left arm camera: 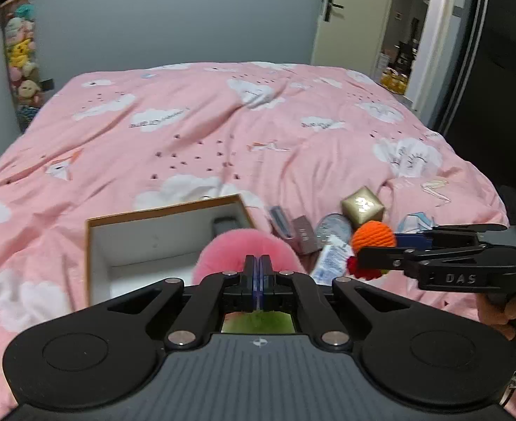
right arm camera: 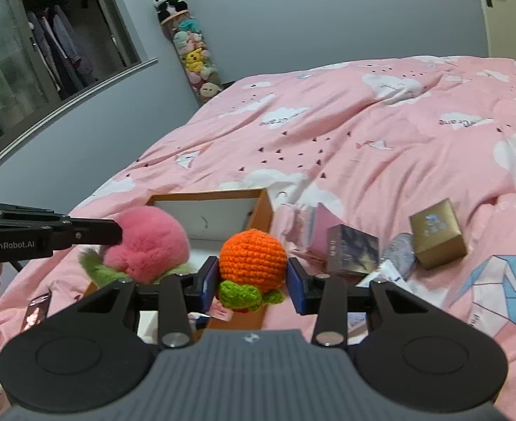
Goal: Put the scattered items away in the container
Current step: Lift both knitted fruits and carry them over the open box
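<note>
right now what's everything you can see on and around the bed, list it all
box: 1, orange with white inside, open, on duvet
pink plush: 1, pink with green leaves, held over box
crochet orange: 1, orange with green leaf, held near box
gold box: 1, gold, on duvet right of box
small cartons: about 3, grey and pink, beside box
round tin: 1, silver, by gold box
duvet: 1, pink, white clouds
plush tube: 1, mixed colours, against wall
left gripper: black, shut on plush
right gripper: black, grips orange
</note>
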The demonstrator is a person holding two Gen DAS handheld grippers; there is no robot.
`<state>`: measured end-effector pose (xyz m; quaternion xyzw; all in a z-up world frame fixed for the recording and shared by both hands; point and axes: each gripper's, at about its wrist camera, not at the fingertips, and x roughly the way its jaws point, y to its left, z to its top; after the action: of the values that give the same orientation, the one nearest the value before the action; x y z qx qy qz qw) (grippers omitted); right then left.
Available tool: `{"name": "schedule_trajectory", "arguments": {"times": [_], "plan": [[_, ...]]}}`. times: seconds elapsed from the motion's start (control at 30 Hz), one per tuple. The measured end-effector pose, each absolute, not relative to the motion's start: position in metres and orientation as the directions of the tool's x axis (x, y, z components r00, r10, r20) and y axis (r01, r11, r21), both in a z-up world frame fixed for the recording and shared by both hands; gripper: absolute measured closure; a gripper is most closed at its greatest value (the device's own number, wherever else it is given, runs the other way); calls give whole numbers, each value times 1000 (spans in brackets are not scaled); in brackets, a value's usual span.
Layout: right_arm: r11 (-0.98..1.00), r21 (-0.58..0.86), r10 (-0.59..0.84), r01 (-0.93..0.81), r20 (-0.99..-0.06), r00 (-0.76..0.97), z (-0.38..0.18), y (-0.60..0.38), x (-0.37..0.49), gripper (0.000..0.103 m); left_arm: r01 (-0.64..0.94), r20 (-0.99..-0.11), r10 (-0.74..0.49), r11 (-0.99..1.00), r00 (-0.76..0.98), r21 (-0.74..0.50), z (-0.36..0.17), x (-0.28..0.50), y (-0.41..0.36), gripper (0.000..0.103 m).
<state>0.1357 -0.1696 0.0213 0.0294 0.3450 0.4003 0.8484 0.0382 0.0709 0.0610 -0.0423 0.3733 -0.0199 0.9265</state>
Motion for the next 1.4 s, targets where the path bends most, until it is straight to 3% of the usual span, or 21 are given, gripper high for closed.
{"name": "schedule_trajectory", "arguments": {"times": [0.37, 0.8, 1.17, 1.4], "plan": [[607, 325, 740, -725, -563, 367, 18, -133, 122, 59, -73, -778, 35, 997, 627, -14, 36, 15, 107, 103], [582, 333, 734, -742, -609, 302, 1, -111, 123, 59, -8, -849, 33, 999, 528, 34, 15, -16, 105, 103], [479, 301, 729, -824, -660, 182, -13, -68, 115, 59, -22, -826, 79, 996, 558, 81, -4, 6, 118, 98], [478, 307, 716, -823, -679, 163, -21, -61, 114, 59, -31, -860, 118, 992, 497, 119, -26, 50, 118, 98]]}}
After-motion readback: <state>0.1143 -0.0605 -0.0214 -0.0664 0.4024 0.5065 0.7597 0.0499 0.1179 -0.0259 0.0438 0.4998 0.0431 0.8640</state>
